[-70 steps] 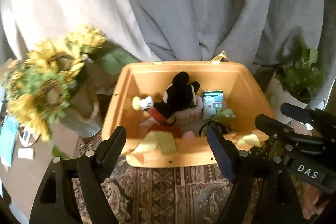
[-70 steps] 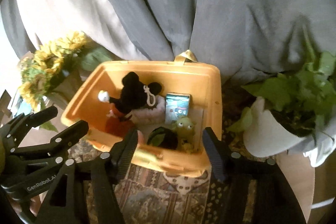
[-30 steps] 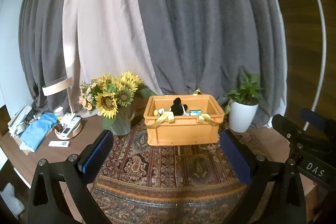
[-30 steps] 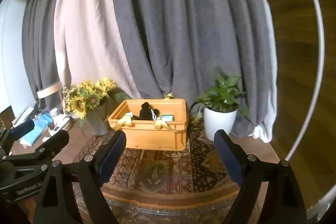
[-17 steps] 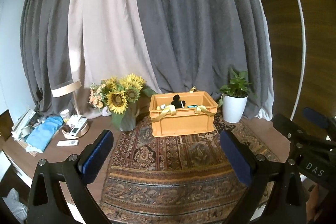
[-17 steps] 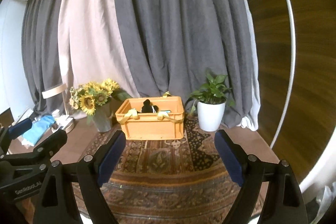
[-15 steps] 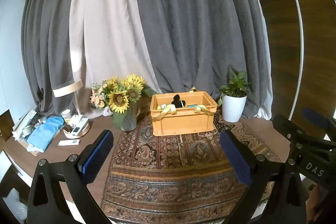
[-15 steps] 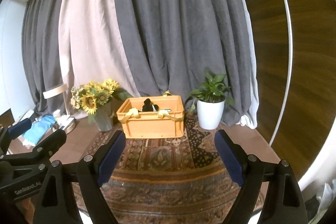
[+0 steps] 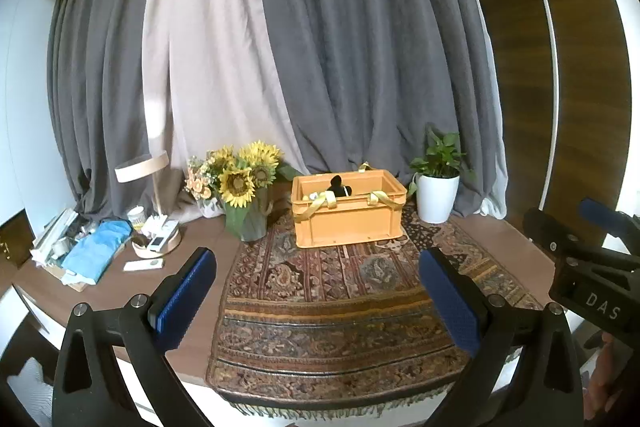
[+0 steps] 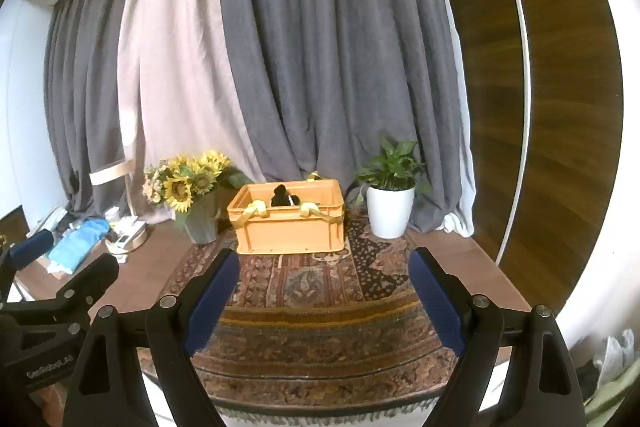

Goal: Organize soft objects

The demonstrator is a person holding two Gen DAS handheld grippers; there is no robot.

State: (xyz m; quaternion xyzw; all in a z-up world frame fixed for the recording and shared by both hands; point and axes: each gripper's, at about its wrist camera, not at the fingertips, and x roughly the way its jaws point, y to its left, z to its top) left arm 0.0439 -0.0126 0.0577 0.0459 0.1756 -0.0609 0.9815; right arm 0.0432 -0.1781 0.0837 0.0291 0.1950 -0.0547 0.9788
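Having pulled far back from the orange plastic crate (image 9: pixel 347 213) of plush toys; both tongs (image 9: pixel 316 291) (image 10: pixel 325 291) wide open, empty; sorting seemingly finished.

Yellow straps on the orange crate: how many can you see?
3: two yellow straps drape over the orange crate's front rim, one at the back rim; others may be hidden.

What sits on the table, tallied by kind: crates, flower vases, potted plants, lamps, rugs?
Orange crate: 1
Vase of sunflowers: 1
Potted plant in a white pot: 1
Lamp with a round wooden shade: 1
Patterned rug: 1
Total: 5
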